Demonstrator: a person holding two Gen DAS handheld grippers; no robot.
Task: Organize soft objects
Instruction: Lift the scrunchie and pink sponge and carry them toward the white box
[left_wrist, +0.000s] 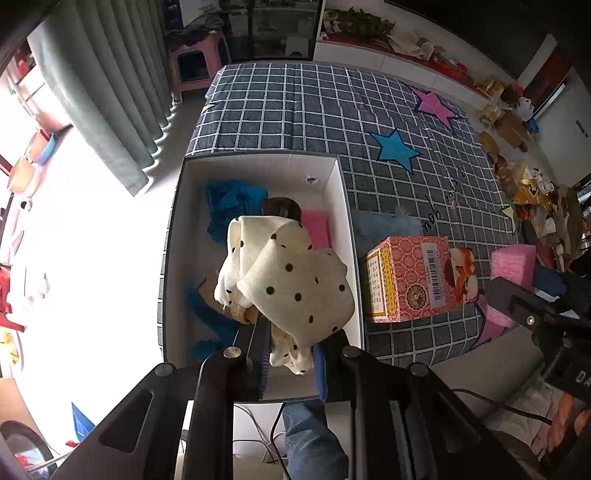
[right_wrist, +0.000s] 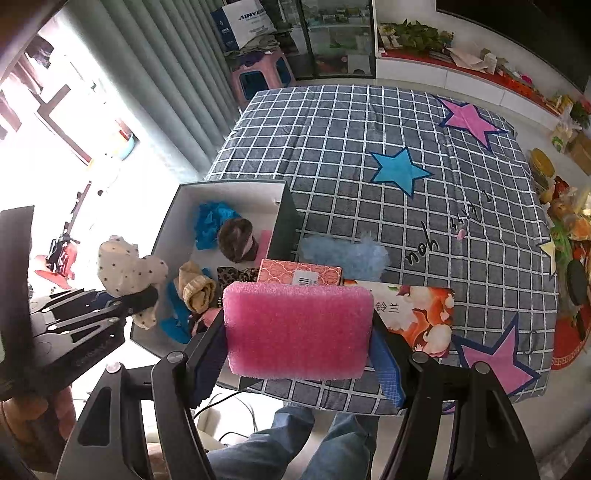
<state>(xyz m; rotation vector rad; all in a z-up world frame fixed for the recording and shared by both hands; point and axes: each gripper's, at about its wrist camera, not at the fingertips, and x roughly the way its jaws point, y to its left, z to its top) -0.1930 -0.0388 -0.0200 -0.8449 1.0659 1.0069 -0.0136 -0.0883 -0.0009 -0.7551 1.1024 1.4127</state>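
My left gripper (left_wrist: 290, 354) is shut on a cream polka-dot cloth (left_wrist: 291, 280) and holds it above the white storage box (left_wrist: 258, 166); the cloth also shows in the right wrist view (right_wrist: 129, 271). My right gripper (right_wrist: 299, 354) is shut on a pink foam sponge (right_wrist: 297, 330), held above the table's near edge. The box (right_wrist: 229, 190) holds blue cloths (right_wrist: 212, 221), a brown furry item (right_wrist: 238, 240), a tan sock (right_wrist: 197, 288) and a pink sponge (left_wrist: 316, 227). A fluffy light-blue item (right_wrist: 347, 254) lies on the checked tablecloth (right_wrist: 351, 155).
An orange patterned carton (left_wrist: 413, 277) lies on the table right of the box, close behind the held sponge (right_wrist: 413, 317). Grey curtains (left_wrist: 107, 92) hang at the left. Cluttered shelves run along the right side. My legs in jeans (right_wrist: 295, 443) are below the table edge.
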